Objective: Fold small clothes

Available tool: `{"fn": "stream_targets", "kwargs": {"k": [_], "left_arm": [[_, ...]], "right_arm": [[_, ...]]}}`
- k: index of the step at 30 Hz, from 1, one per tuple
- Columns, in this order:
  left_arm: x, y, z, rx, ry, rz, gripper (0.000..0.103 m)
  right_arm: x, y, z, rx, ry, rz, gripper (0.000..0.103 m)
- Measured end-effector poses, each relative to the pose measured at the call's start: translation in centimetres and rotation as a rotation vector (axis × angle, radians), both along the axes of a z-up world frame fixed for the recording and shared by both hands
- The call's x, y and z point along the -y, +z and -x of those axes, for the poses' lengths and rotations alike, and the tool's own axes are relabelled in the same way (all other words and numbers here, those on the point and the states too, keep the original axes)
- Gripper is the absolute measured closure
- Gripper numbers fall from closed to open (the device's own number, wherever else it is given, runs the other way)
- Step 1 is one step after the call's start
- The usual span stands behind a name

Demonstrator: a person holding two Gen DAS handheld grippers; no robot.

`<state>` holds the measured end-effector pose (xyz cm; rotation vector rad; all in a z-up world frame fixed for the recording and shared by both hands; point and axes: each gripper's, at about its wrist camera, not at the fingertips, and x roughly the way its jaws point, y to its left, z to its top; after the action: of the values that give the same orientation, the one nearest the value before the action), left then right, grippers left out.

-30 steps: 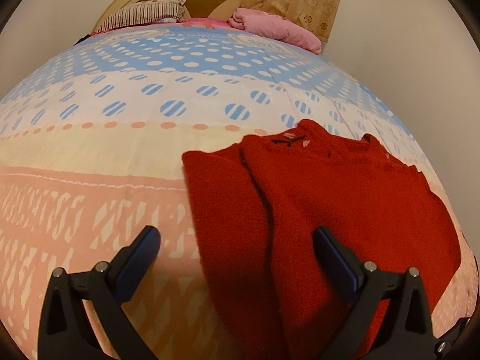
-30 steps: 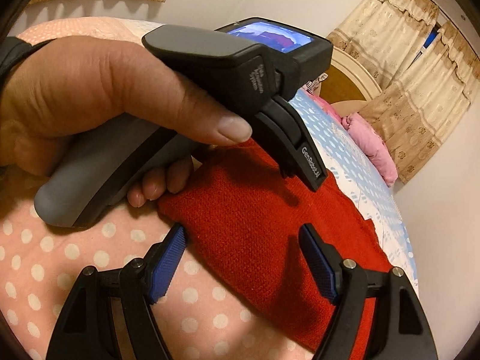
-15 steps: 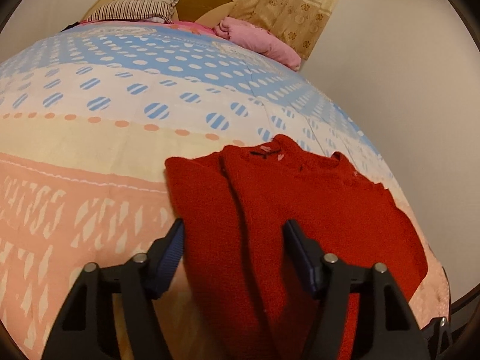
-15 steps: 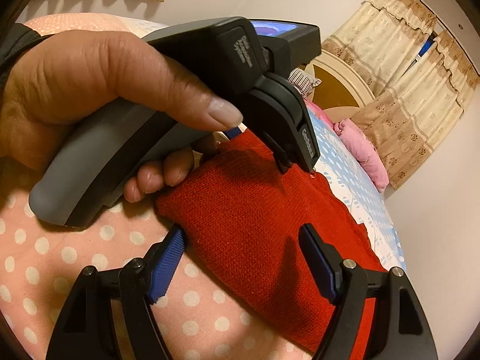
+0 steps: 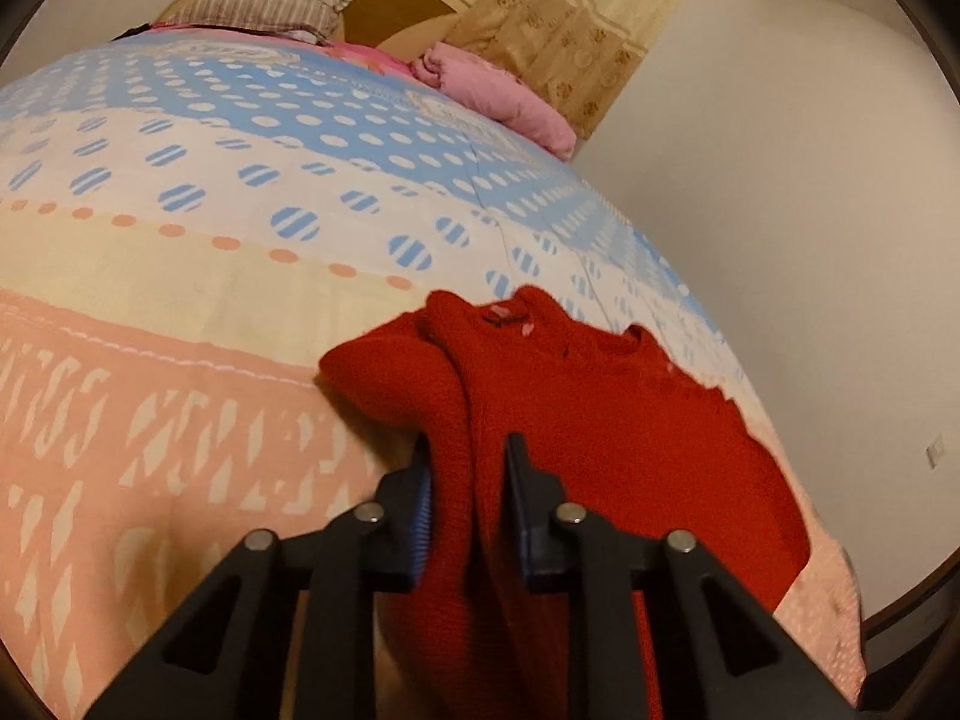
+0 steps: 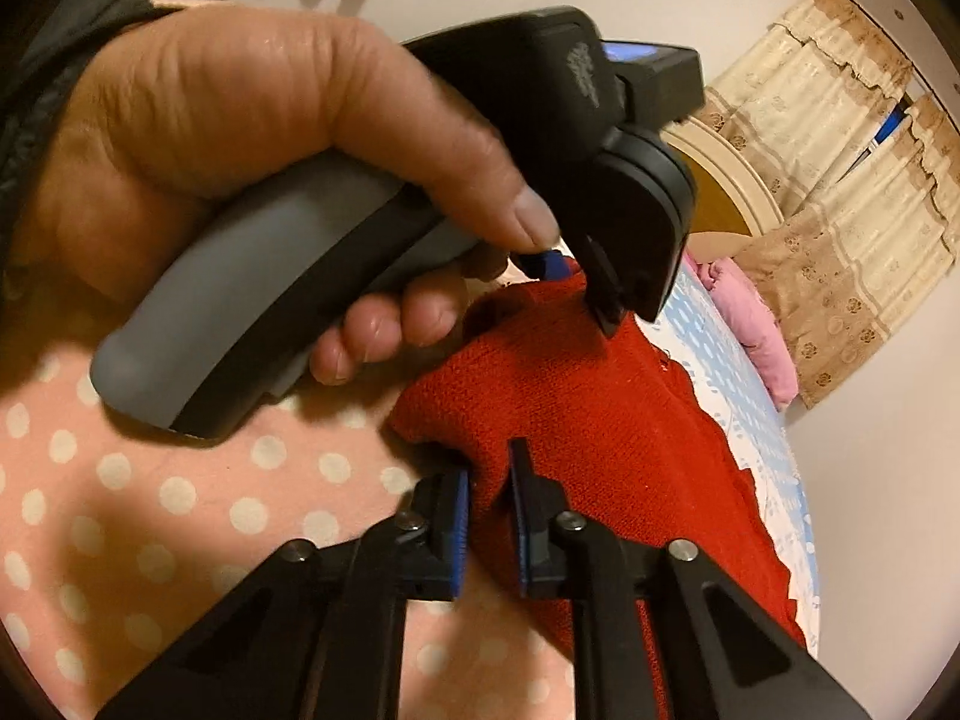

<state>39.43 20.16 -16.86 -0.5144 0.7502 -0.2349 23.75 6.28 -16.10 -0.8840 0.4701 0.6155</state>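
A small red knitted sweater (image 5: 600, 420) lies on the bed, its left side folded over the body and its collar pointing away. My left gripper (image 5: 468, 450) is closing, and its blue pads press a raised fold of the sweater's left part. In the right wrist view, a hand (image 6: 240, 138) holds that left gripper (image 6: 579, 288) on the far edge of the sweater (image 6: 600, 408). My right gripper (image 6: 489, 462) is shut on the sweater's near corner, with the knit bunched between its pads.
The bed cover (image 5: 180, 300) is striped in pink, cream and blue with dots; near me it is pink with white dots (image 6: 150, 510). A striped pillow (image 5: 264, 9) and a pink blanket (image 5: 498, 96) lie by the headboard. A pale wall runs along the bed's right side.
Both grippers went from wide open around the sweater to closed on it. The left gripper tilted and lifted a fold of the knit. The right one pinched the near corner.
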Motion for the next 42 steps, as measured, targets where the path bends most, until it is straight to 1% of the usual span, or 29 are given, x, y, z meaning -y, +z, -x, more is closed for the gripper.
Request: {"fn": "stream_targets", "kwargs": {"k": [3,5,11,12,17,23,28,29,33,42], "left_arm": [[-0.8,0.1,0.3,0.012,0.019,0.055,0.086],[-1.1,0.3,0.4,0.014,0.023,0.096,0.086],[-0.1,1.3,0.4,0.017,0.001,0.120,0.088],[0.0,1.5,0.4,0.017,-0.002,0.118,0.088],[1.4,3.7,0.4,0.052,-0.019,0.113,0.089],[3.9,6.6,0.0,0.095,-0.043,0.093,0.089],[6.3,8.4,-0.7,0.126,-0.079,0.090,0.089],[7.0,8.7,-0.9,0.131,-0.088,0.086,0.089],[9.2,9.3,-1.8,0.135,-0.122,0.079,0.089],[14.7,10.0,-3.4,0.130,-0.204,0.062,0.089]], "right_arm": [[1.0,1.1,-0.3,-0.058,-0.002,-0.068,0.094],[1.8,2.0,-0.5,-0.088,-0.007,-0.123,0.094],[4.4,4.2,-1.3,-0.203,-0.029,-0.295,0.095],[4.9,4.4,-1.6,-0.211,-0.029,-0.313,0.095],[6.9,5.7,-1.9,-0.214,-0.041,-0.401,0.095],[9.9,7.7,-2.5,-0.193,-0.073,-0.498,0.095],[12.7,8.7,-2.8,-0.176,-0.117,-0.567,0.095],[13.1,8.6,-2.3,-0.173,-0.124,-0.577,0.096],[14.9,9.0,-3.0,-0.168,-0.161,-0.618,0.096],[19.0,9.0,-3.4,-0.166,-0.240,-0.674,0.096]]}}
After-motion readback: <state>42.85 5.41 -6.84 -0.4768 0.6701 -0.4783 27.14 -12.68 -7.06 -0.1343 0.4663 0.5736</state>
